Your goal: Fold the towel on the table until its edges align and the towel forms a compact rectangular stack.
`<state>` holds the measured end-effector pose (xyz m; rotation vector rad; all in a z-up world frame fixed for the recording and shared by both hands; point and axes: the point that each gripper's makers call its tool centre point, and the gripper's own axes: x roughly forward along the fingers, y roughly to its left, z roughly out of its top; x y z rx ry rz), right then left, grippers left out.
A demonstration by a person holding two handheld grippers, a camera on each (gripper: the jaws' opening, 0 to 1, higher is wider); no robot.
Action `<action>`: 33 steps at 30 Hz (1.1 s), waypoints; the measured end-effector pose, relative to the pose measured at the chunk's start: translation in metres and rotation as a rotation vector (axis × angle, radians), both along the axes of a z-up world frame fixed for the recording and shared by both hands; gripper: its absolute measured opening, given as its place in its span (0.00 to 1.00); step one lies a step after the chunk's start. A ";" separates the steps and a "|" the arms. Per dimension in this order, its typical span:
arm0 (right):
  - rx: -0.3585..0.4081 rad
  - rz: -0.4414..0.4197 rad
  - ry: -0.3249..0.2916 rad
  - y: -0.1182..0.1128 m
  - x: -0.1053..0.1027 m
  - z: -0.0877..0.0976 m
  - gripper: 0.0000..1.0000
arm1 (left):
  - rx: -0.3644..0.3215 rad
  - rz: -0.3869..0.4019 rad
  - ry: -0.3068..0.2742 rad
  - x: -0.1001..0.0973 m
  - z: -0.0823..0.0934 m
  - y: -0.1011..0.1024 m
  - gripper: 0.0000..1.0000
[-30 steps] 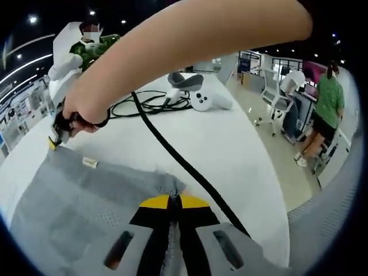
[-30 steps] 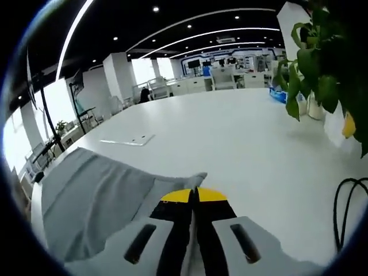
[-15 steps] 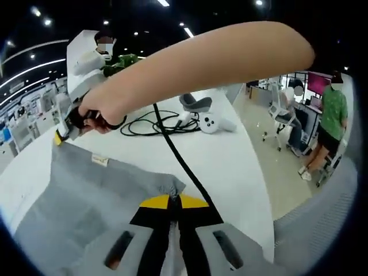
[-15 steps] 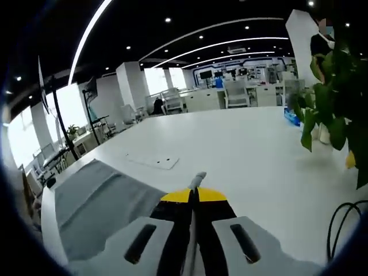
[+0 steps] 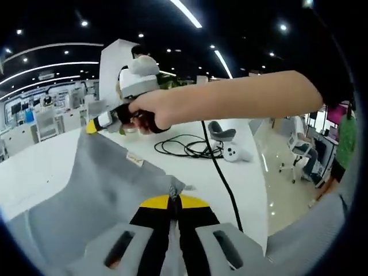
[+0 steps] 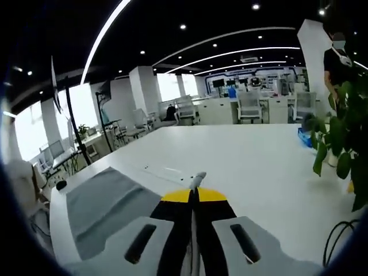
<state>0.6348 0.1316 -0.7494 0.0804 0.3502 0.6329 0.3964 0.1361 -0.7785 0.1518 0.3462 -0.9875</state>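
**Barely begun: towel lifted by two corners, no fold laid yet**

Clearly, the task is judged to be at an early stage. The grey towel (image 5: 98, 190) is held up off the white desk (image 5: 34, 172) by two corners, and no finished fold can be made out.

In the left gripper view, the left tongs (image 5: 174, 198) are seen closed on one corner of the towel, a small tuft of cloth pinched between the yellow tips. In the same view the right tongs (image 5: 92, 126) are seen at the far corner, carried by a hand (image 5: 146, 112); they too are clamped on the cloth, beside a small label (image 5: 135, 160) sewn at the edge. Between the two corners the towel edge is drawn fairly taut, and the rest slopes down toward the desk.

In the right gripper view, a tuft of towel is seen caught between the closed tips, with grey cloth hanging away toward the desk's near edge.

A black cable (image 5: 190, 146) and a white controller (image 5: 234, 153) lie further along the desk, well apart from the towel.

Everything is judged to be left: the held edge must be carried over to the opposite edge, aligned, and folded again into a compact rectangle.
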 end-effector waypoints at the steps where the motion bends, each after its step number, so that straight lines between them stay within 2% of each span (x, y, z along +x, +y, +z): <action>1: -0.004 0.010 -0.005 0.005 -0.001 0.005 0.00 | -0.002 0.010 -0.001 -0.001 0.002 0.004 0.04; 4: -0.006 0.027 -0.021 0.018 -0.004 0.018 0.00 | -0.013 0.044 -0.003 -0.004 0.008 0.019 0.04; 7: 0.008 0.032 -0.027 0.028 -0.004 0.026 0.00 | -0.025 0.046 -0.008 -0.009 0.014 0.027 0.04; 15: 0.019 0.045 -0.045 0.055 -0.005 0.047 0.00 | -0.039 0.085 -0.067 -0.011 0.040 0.053 0.04; 19: 0.091 0.032 -0.055 0.068 -0.007 0.067 0.00 | -0.058 0.114 -0.100 -0.013 0.058 0.068 0.04; 21: 0.100 0.034 -0.058 0.076 -0.010 0.074 0.00 | -0.066 0.125 -0.112 -0.014 0.065 0.075 0.04; 25: 0.096 0.050 -0.076 0.088 -0.007 0.085 0.00 | -0.071 0.149 -0.129 -0.016 0.074 0.090 0.04; 26: 0.067 0.060 -0.104 0.093 -0.006 0.088 0.00 | -0.075 0.153 -0.128 -0.016 0.075 0.091 0.04; 33: 0.100 0.081 -0.108 0.123 0.002 0.103 0.00 | -0.084 0.193 -0.146 -0.019 0.089 0.122 0.04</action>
